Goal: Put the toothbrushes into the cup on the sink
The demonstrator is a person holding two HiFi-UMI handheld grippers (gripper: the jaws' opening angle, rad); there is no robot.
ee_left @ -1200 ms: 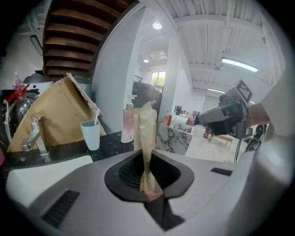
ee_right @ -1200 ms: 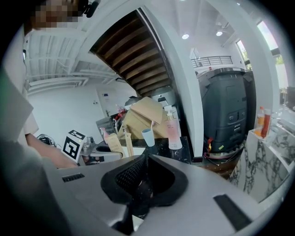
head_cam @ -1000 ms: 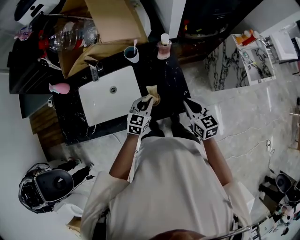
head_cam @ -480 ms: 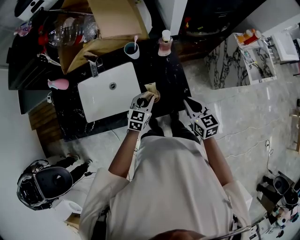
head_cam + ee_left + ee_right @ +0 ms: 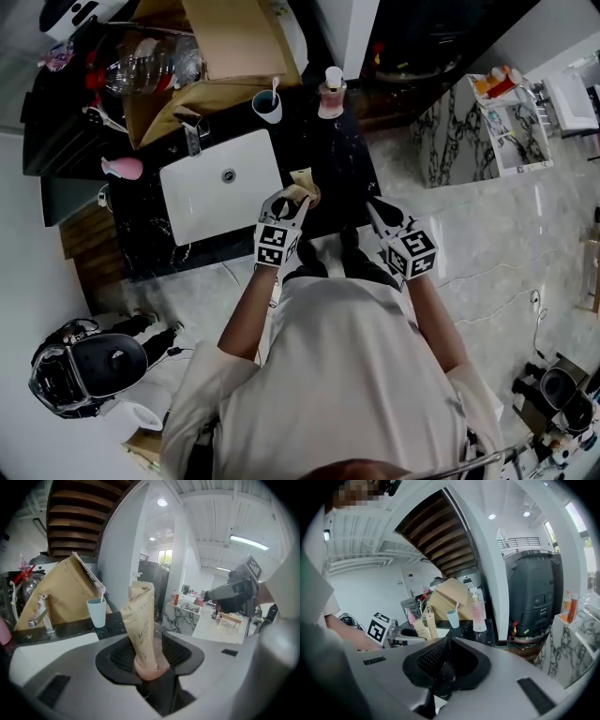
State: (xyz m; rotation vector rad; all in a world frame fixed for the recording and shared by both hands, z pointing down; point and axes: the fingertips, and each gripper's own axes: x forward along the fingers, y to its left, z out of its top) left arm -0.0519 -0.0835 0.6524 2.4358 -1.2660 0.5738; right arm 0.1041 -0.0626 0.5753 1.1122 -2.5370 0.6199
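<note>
A tan paper toothbrush packet [image 5: 142, 620] with a pink end stands upright between the jaws of my left gripper [image 5: 150, 651]. The jaws have just been opening and now stand wide, with a gap showing beside the packet. In the head view that packet [image 5: 302, 185] sits at the counter's front edge, right of the white sink [image 5: 202, 202], with the left gripper [image 5: 292, 199] around it. The pale blue cup [image 5: 266, 107] stands behind the sink with one toothbrush [image 5: 273, 89] in it. My right gripper [image 5: 379, 217] is shut and empty, off the counter's right front corner.
A pink soap bottle [image 5: 330, 94] stands right of the cup. The faucet [image 5: 190, 136] and a brown paper bag [image 5: 225, 42] sit behind the sink. A pink object [image 5: 124, 168] lies at the sink's left. The counter is black marble.
The left gripper's fingers stand a little wider round the packet. Both hands have stayed where they were.
</note>
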